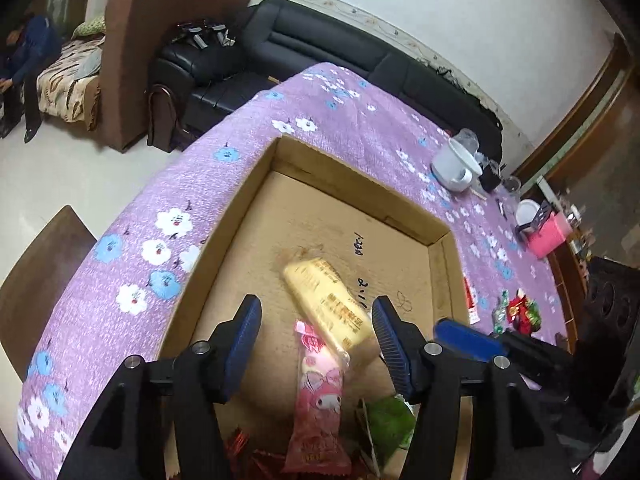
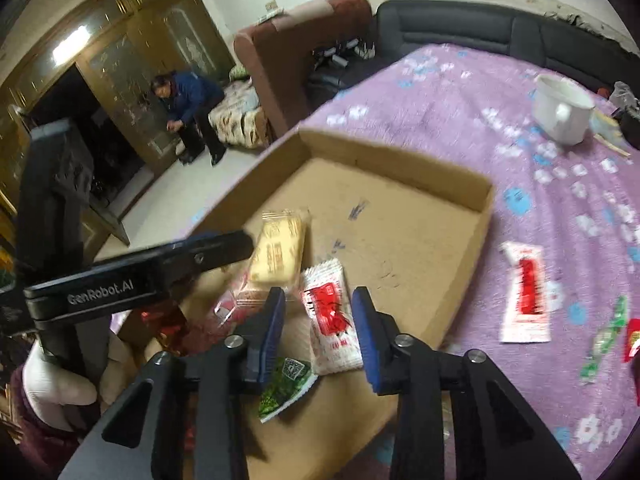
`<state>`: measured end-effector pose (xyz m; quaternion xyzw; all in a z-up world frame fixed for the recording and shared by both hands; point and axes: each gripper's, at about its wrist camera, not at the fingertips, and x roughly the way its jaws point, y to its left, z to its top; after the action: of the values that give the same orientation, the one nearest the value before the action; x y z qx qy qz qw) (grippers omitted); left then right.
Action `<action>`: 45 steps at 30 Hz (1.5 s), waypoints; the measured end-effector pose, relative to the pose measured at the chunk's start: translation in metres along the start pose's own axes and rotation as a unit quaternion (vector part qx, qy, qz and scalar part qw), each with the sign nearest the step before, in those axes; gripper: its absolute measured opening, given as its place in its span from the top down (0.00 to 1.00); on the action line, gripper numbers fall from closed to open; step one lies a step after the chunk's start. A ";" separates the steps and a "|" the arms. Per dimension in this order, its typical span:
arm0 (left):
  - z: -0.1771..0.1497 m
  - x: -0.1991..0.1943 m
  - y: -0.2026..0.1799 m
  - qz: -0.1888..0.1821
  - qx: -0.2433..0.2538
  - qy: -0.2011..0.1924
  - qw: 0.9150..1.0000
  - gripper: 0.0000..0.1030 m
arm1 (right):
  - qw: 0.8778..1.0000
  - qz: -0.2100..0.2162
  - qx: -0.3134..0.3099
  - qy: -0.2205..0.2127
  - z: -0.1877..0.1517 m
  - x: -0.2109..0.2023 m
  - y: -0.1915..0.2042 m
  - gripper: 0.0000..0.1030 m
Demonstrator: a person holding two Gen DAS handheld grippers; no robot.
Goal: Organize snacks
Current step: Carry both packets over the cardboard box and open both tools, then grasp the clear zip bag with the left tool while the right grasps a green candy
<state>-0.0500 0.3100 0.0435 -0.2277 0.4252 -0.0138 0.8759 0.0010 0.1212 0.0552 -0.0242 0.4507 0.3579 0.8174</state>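
Purple floral cloth (image 1: 248,140) carries a shallow cardboard tray (image 1: 236,216); yellow packet (image 1: 326,304) inside.

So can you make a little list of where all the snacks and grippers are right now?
box: cardboard box on the purple flowered cloth
in box: yellow pack, pink pack, green pack, red-and-white pack
outside box: second red-and-white pack and a green-and-white candy on the cloth
left gripper: open, above the box, empty
right gripper: open, above the box, empty
also there: white mug
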 end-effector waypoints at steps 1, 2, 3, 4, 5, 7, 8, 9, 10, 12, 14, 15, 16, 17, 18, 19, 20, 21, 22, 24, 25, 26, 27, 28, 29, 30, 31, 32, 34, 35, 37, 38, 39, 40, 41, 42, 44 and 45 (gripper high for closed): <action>-0.001 -0.005 -0.001 -0.003 -0.001 -0.004 1.000 0.41 | 1.000 -0.003 0.000 -0.010 0.000 -0.010 -0.004 0.63; -0.002 -0.011 -0.003 -0.009 -0.001 -0.009 1.000 0.41 | 1.000 -0.007 0.000 -0.019 0.001 -0.019 -0.010 0.61; -0.004 -0.020 -0.007 -0.018 0.000 -0.016 1.000 0.41 | 1.000 -0.013 0.002 -0.028 0.000 -0.029 -0.016 0.57; -0.006 -0.027 -0.010 -0.026 0.000 -0.023 0.999 0.38 | 0.999 -0.022 0.004 -0.038 -0.002 -0.041 -0.025 0.54; -0.007 -0.033 -0.012 -0.033 0.000 -0.030 0.999 0.34 | 0.998 -0.034 0.009 -0.047 -0.005 -0.055 -0.037 0.53; -0.012 -0.047 -0.019 -0.053 -0.001 -0.044 0.998 0.30 | 0.996 -0.059 0.021 -0.058 -0.011 -0.071 -0.060 0.52; -0.014 -0.051 -0.022 -0.060 -0.002 -0.048 0.997 0.28 | 0.995 -0.080 0.027 -0.060 -0.019 -0.081 -0.075 0.52; -0.019 -0.055 -0.026 -0.069 -0.004 -0.051 0.996 0.28 | 0.993 -0.094 0.029 -0.058 -0.025 -0.086 -0.084 0.52; -0.024 -0.058 -0.030 -0.079 -0.007 -0.054 0.995 0.27 | 0.993 -0.104 0.030 -0.052 -0.031 -0.088 -0.092 0.53; -0.038 -0.061 -0.038 -0.094 -0.011 -0.058 0.994 0.27 | 0.993 -0.109 0.035 -0.036 -0.044 -0.085 -0.103 0.53; -0.051 -0.065 -0.045 -0.095 -0.011 -0.064 0.993 0.27 | 0.994 -0.100 0.033 -0.025 -0.053 -0.080 -0.106 0.53; -0.058 -0.066 -0.049 -0.095 -0.009 -0.067 0.993 0.27 | 0.995 -0.090 0.026 -0.019 -0.057 -0.073 -0.103 0.53; -0.062 -0.066 -0.053 -0.096 -0.008 -0.066 0.993 0.27 | 0.996 -0.081 0.018 -0.014 -0.058 -0.066 -0.099 0.53; -0.067 -0.066 -0.055 -0.099 -0.007 -0.063 0.993 0.27 | 0.997 -0.073 0.012 -0.010 -0.058 -0.059 -0.094 0.53; -0.069 -0.066 -0.058 -0.101 -0.005 -0.060 0.993 0.27 | 0.998 -0.068 0.006 -0.006 -0.056 -0.052 -0.090 0.52; -0.071 -0.066 -0.059 -0.098 -0.001 -0.057 0.994 0.27 | 0.998 -0.064 0.001 -0.006 -0.055 -0.046 -0.084 0.52; -0.071 -0.067 -0.060 -0.092 0.002 -0.056 0.994 0.27 | 0.998 -0.062 -0.005 -0.008 -0.053 -0.040 -0.080 0.52; -0.071 -0.068 -0.059 -0.087 0.003 -0.056 0.995 0.27 | 0.998 -0.062 -0.008 -0.009 -0.052 -0.036 -0.076 0.52; -0.072 -0.070 -0.059 -0.082 0.005 -0.057 0.995 0.27 | 0.998 -0.057 -0.011 -0.009 -0.049 -0.030 -0.073 0.52; -0.073 -0.074 -0.059 -0.077 0.010 -0.060 0.995 0.27 | 0.999 -0.051 -0.010 -0.006 -0.046 -0.023 -0.072 0.51; -0.074 -0.075 -0.059 -0.075 0.013 -0.061 0.995 0.27 | 0.999 -0.049 -0.007 -0.004 -0.045 -0.020 -0.071 0.49; -0.075 -0.076 -0.060 -0.073 0.015 -0.062 0.995 0.27 | 0.999 -0.049 -0.002 -0.003 -0.045 -0.016 -0.071 0.48; -0.076 -0.075 -0.061 -0.074 0.017 -0.061 0.995 0.27 | 0.999 -0.049 -0.001 0.000 -0.045 -0.014 -0.069 0.48; -0.076 -0.075 -0.063 -0.075 0.018 -0.060 0.995 0.27 | 0.999 -0.050 -0.003 0.007 -0.047 -0.010 -0.067 0.48; -0.077 -0.073 -0.065 -0.077 0.020 -0.057 0.995 0.27 | 0.998 -0.053 -0.005 0.017 -0.049 -0.007 -0.065 0.52; -0.078 -0.072 -0.067 -0.078 0.022 -0.055 0.995 0.27 | 0.999 -0.050 -0.005 0.020 -0.050 -0.008 -0.065 0.59; -0.079 -0.070 -0.070 -0.080 0.026 -0.052 0.995 0.27 | 0.999 -0.050 -0.003 0.017 -0.053 -0.011 -0.064 0.62; -0.079 -0.069 -0.073 -0.082 0.031 -0.049 0.995 0.27 | 0.998 -0.054 0.001 0.015 -0.056 -0.015 -0.065 0.62; -0.081 -0.066 -0.080 -0.086 0.041 -0.044 0.994 0.27 | 0.998 -0.053 0.011 0.011 -0.060 -0.023 -0.071 0.62; -0.083 -0.065 -0.084 -0.089 0.046 -0.042 0.994 0.27 | 0.999 -0.047 0.019 0.011 -0.064 -0.029 -0.078 0.62; -0.086 -0.062 -0.092 -0.095 0.059 -0.034 0.993 0.27 | 0.999 -0.045 0.029 0.008 -0.073 -0.040 -0.088 0.62; -0.088 -0.060 -0.096 -0.098 0.065 -0.031 0.993 0.27 | 0.998 -0.049 0.032 0.008 -0.079 -0.046 -0.095 0.62; -0.090 -0.057 -0.101 -0.100 0.071 -0.026 0.992 0.27 | 0.998 -0.052 0.034 0.010 -0.083 -0.051 -0.100 0.62; -0.093 -0.052 -0.107 -0.103 0.080 -0.019 0.991 0.27 | 0.998 -0.052 0.036 0.014 -0.089 -0.054 -0.104 0.60; -0.095 -0.049 -0.111 -0.106 0.084 -0.015 0.991 0.27 | 0.998 -0.041 0.037 0.016 -0.093 -0.058 -0.109 0.58; -0.097 -0.044 -0.116 -0.110 0.087 -0.009 0.990 0.27 | 0.999 -0.023 0.039 0.015 -0.096 -0.062 -0.112 0.57; -0.100 -0.036 -0.124 -0.118 0.088 0.000 0.989 0.27 | 0.999 0.005 0.053 0.004 -0.095 -0.072 -0.120 0.51; -0.101 -0.034 -0.126 -0.121 0.089 0.004 0.989 0.27 | 0.998 0.005 0.060 -0.009 -0.094 -0.078 -0.122 0.51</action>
<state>-0.1264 0.1654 0.0662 -0.1984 0.3949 -0.1580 0.8830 -0.0192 -0.0477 0.0236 0.0304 0.4639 0.3340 0.8199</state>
